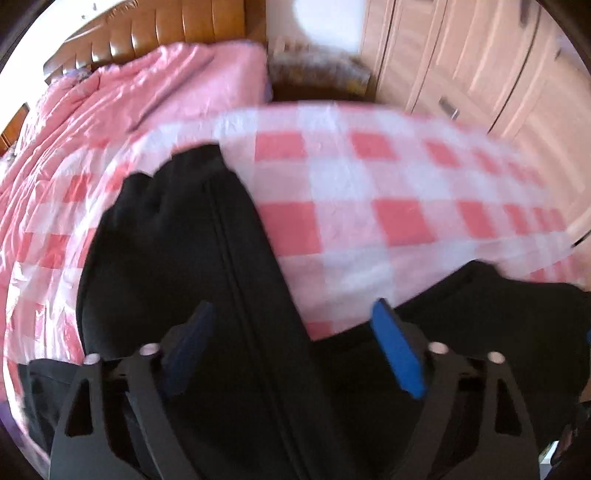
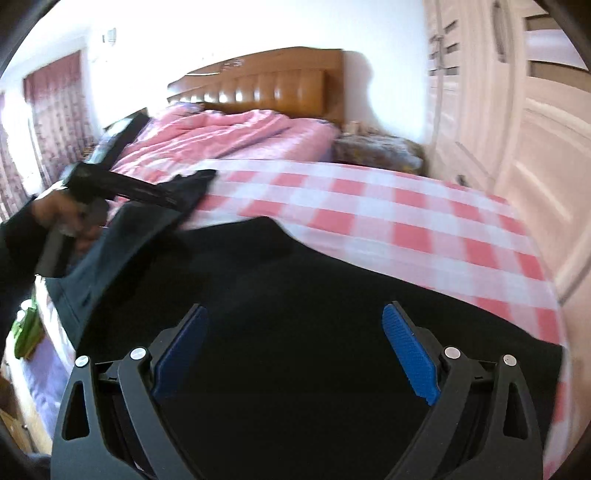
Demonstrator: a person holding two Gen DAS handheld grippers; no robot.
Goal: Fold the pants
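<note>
pink quilt (image 2: pixel 229 136) on bed, checked sheet (image 2: pixel 388 206), wooden headboard (image 2: pixel 273 88), wardrobe (image 1: pixel 480 66).

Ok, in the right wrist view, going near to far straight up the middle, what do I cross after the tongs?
Right tongs, standing open → black pants → red-and-white checked cloth → pink quilt → wooden headboard → white wall.

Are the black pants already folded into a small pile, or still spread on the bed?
Still spread: the black pants lie wide across the checked sheet, one leg stretched out.
</note>
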